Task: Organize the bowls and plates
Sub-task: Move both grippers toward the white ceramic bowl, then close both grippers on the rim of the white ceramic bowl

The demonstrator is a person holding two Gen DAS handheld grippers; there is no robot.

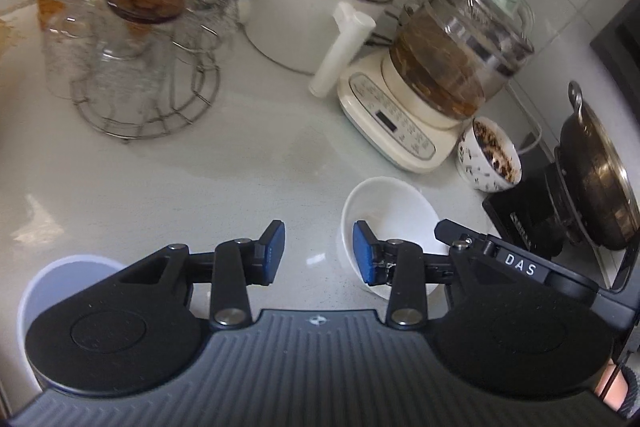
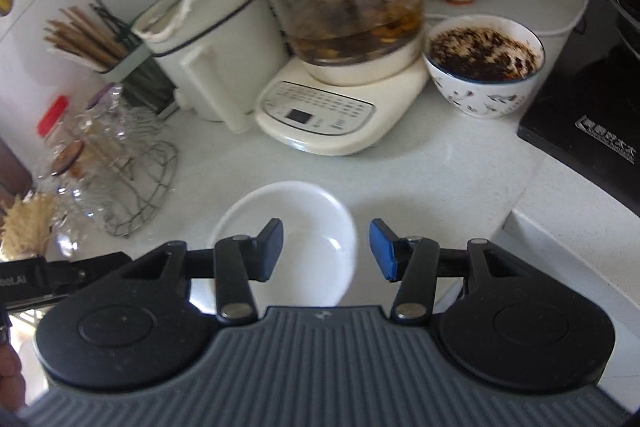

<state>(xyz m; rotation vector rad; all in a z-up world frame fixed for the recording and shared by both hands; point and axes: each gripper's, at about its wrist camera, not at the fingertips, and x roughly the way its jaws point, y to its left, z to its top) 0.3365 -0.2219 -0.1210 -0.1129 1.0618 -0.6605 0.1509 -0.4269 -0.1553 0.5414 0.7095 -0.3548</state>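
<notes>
1. two tools, left tool (image 1: pixel 319 253) and right tool (image 2: pixel 326 251), are part open and empty.
2. white bowl (image 2: pixel 296 227) sits on worktop (image 2: pixel 440 163) under right tool; straddle its rim squarely before pinching.

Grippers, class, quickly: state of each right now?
Left gripper: open, holding nothing; white bowl sits beside its right finger.
Right gripper: open, holding nothing, above the same bowl.

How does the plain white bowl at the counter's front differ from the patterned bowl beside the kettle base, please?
The plain white ceramic bowl is empty and clean inside; the white bowl with dark leaf patterning is coated with dark residue. The plain bowl looks shallower, the patterned bowl deeper. The plain bowl sits in open counter space, the patterned bowl between the cream kettle base and black cooktop. Both stand upright.
</notes>
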